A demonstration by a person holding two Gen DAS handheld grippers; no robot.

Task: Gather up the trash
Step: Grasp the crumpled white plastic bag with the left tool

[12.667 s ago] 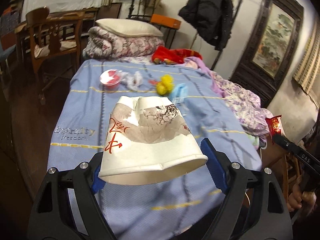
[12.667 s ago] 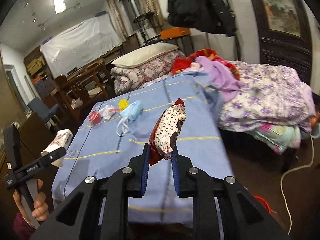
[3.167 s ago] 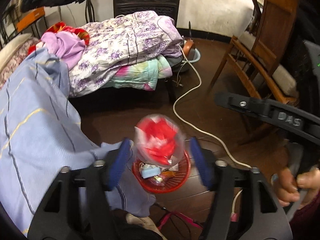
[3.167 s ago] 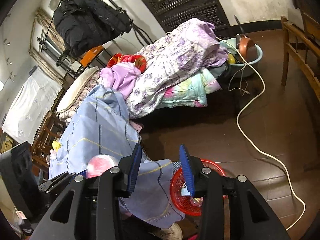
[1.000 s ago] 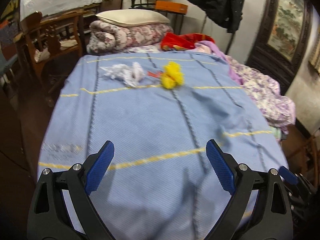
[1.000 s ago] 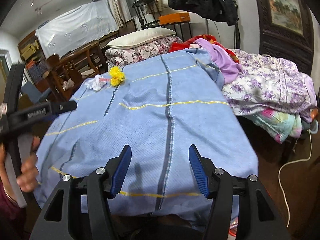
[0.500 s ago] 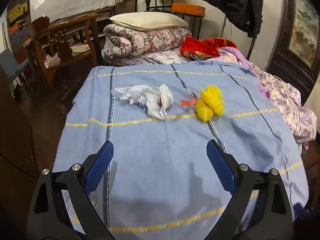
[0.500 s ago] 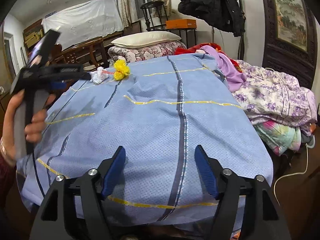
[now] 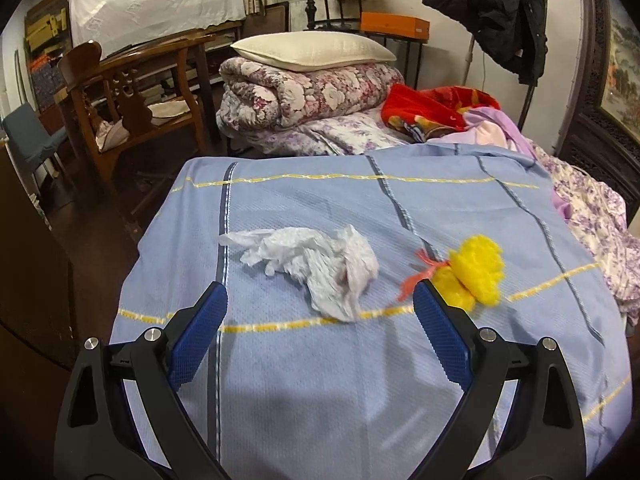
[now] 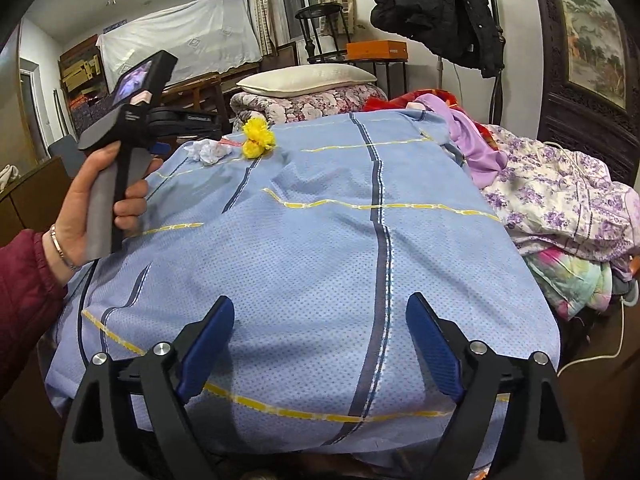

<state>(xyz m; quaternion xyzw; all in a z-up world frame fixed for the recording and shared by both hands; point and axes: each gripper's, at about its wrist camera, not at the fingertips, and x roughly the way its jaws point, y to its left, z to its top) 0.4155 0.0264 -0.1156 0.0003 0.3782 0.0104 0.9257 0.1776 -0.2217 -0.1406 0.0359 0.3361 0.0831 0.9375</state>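
Nearby, crumpled white plastic bag (image 9: 320, 268), yellow pompom (image 9: 476, 276), blue bedspread (image 9: 320, 380)

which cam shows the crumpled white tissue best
The left wrist view. There the crumpled white tissue lies close ahead on the blue bedspread, framed by the open left gripper, its folds clear. In the right wrist view it is a small far lump beside the yellow pompom, detail lost.

we count on the blue bedspread (image 9: 304, 360), frame centre: 1 crumpled white tissue (image 9: 316, 264) | 1 yellow pom-pom (image 9: 476, 274), right of centre | 2 open grippers, one per view | 1 pillow (image 9: 312, 49), top centre
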